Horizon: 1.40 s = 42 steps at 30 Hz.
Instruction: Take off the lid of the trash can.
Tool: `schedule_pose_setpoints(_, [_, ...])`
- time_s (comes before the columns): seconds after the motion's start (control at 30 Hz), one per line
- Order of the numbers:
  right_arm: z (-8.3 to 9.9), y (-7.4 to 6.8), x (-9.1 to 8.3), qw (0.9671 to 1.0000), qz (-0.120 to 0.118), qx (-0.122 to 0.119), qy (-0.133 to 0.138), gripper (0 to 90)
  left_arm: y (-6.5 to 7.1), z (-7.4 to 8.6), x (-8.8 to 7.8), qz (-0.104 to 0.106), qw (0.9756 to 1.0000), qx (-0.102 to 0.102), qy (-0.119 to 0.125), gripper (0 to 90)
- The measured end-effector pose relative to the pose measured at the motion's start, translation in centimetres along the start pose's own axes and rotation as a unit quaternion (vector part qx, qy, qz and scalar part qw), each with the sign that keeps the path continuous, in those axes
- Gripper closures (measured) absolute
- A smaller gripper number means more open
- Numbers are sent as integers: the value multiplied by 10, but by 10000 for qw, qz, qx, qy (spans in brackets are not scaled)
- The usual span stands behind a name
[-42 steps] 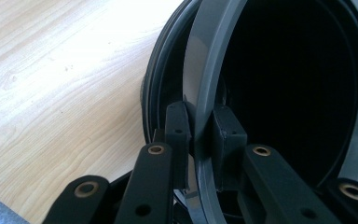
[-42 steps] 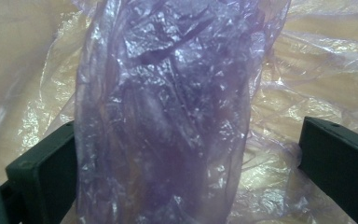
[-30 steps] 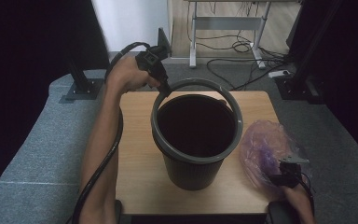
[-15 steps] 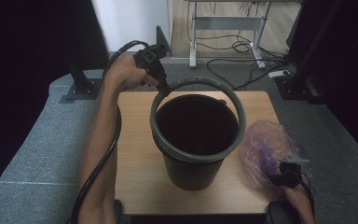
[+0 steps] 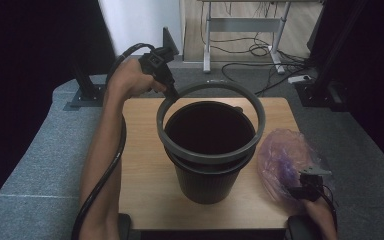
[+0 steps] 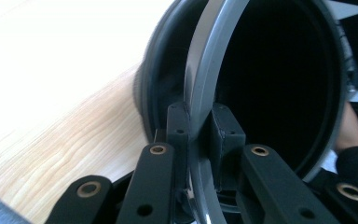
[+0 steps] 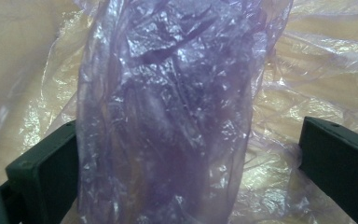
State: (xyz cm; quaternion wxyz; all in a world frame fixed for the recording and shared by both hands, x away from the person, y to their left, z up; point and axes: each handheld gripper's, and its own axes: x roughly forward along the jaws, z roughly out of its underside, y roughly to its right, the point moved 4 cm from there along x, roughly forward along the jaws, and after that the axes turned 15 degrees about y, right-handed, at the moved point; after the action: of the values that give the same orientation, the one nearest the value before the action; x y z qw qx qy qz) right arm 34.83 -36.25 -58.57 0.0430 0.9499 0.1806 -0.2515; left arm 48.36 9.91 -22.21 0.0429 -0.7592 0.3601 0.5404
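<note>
A black bucket [image 5: 207, 167] stands upright in the middle of the wooden table [image 5: 140, 150]. A grey ring [image 5: 211, 156] lies tilted over its mouth, raised at the far left and resting lower at the near side. My left gripper [image 5: 171, 91] is shut on the ring's far-left edge. In the left gripper view both pads of the left gripper [image 6: 198, 126] clamp the ring [image 6: 205, 70] beside the bucket's rim [image 6: 154, 88]. A crumpled purple plastic bag [image 5: 282, 160] lies at the table's right. My right gripper [image 5: 310, 184] stands open at its near side, the bag [image 7: 168, 93] between its wide jaws [image 7: 189, 149].
The table sits on a grey padded surface [image 5: 35, 165]. Behind it are black stand feet [image 5: 82, 95], a desk frame [image 5: 240, 25] and loose cables [image 5: 260, 50] on the floor. The left gripper's thick cable [image 5: 105, 175] runs along the forearm.
The left gripper has lifted the ring's far-left side, so the ring now stands tilted off the bucket's rim. The right gripper and the bag have stayed put.
</note>
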Motion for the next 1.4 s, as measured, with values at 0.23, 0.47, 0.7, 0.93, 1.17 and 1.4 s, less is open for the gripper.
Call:
schedule_pose_setpoints(0.23, [0, 0, 0, 10000, -2, -6, 3, 0, -24, 16, -2, -87, 9998, -186, 62, 795])
schedule_pose_setpoints(0.47, [0, 0, 0, 10000, 0, -4, 4, 0, -47, 37, -11, -275, 9988, -371, 151, 791])
schedule_pose_setpoints(0.7, [0, 0, 0, 10000, 1, -4, 3, 0, -70, 59, -17, -469, 9971, -576, 135, 786])
schedule_pose_setpoints(0.93, [0, 0, 0, 10000, 1, -4, 4, 0, -86, 75, -21, -547, 9957, -738, 95, 784])
schedule_pose_setpoints(1.17, [0, 0, 0, 10000, 2, -5, 2, 0, -101, 92, -26, -595, 9941, -899, 105, 783])
schedule_pose_setpoints(1.4, [0, 0, 0, 10000, 3, -4, 3, 0, -119, 112, -34, -620, 9919, -1093, 165, 783])
